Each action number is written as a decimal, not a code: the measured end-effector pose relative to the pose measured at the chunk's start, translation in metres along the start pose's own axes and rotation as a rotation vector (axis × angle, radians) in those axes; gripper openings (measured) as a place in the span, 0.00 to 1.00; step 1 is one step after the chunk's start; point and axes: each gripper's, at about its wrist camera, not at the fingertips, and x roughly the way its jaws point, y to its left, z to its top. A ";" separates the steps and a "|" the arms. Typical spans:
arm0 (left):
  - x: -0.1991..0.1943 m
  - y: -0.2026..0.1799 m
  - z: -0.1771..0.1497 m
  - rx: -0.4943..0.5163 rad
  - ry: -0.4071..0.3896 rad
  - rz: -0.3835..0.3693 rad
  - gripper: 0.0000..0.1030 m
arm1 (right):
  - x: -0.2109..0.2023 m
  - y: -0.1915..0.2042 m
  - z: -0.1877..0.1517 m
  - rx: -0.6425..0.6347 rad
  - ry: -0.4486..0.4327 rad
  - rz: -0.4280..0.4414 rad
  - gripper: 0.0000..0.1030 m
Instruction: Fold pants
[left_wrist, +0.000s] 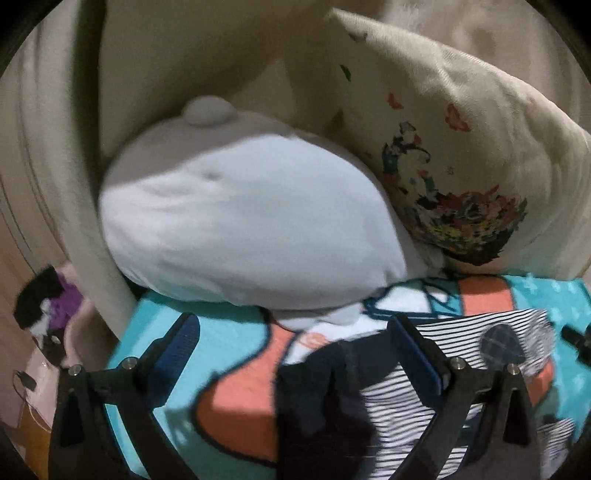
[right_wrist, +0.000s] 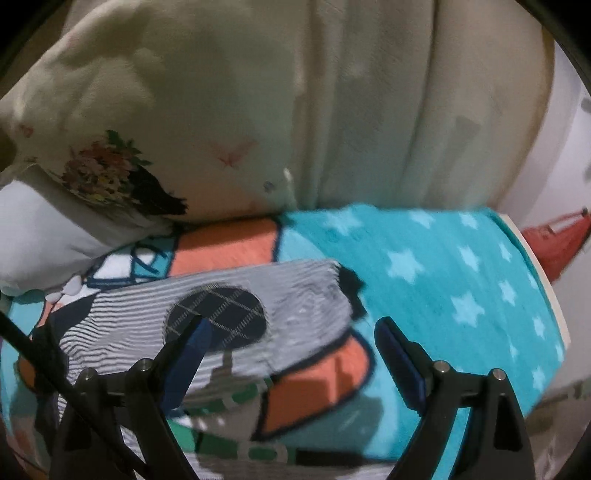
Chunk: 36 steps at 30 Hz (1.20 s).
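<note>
In the left wrist view, at the far left edge, a small black and purple object (left_wrist: 44, 301) lies on a pale surface; it is too blurred to name. Next to it, toward the right, a big round white plush cushion (left_wrist: 243, 229) rests on the turquoise fleece blanket with orange and white cartoon shapes (left_wrist: 236, 402), and the cream pillow with a printed flower bouquet (left_wrist: 454, 177) leans against the right side of this cushion. The left gripper (left_wrist: 291, 354) hangs over the blanket with its two black fingers with blue pads wide apart, holding nothing. The striped black-and-white pants with a dark checked oval patch (left_wrist: 406, 406) lie between these fingers and spread to the right, with a dark part of the fabric near the middle. In the right wrist view the same pillow (right_wrist: 110, 122) stands at the upper left, and the pants (right_wrist: 280, 314) lie flat on the blanket (right_wrist: 443, 280) in the left and middle part, the oval patch facing up. The right gripper (right_wrist: 291, 339) is also spread open and holds nothing; its left finger is over the pants near the patch, while its right finger is over the bare starred blanket. At the far right a white fabric with a red print (right_wrist: 561, 236) is seen beyond the blanket edge.
</note>
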 end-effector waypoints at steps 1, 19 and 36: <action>-0.004 0.004 -0.006 0.005 -0.038 0.023 0.98 | 0.002 0.002 -0.002 -0.012 -0.028 0.009 0.91; -0.058 0.045 -0.036 -0.093 -0.024 -0.122 1.00 | -0.051 -0.055 -0.040 -0.084 -0.224 0.305 0.93; 0.109 -0.015 0.002 0.005 0.277 -0.340 0.98 | 0.122 -0.061 0.046 -0.140 0.133 0.317 0.90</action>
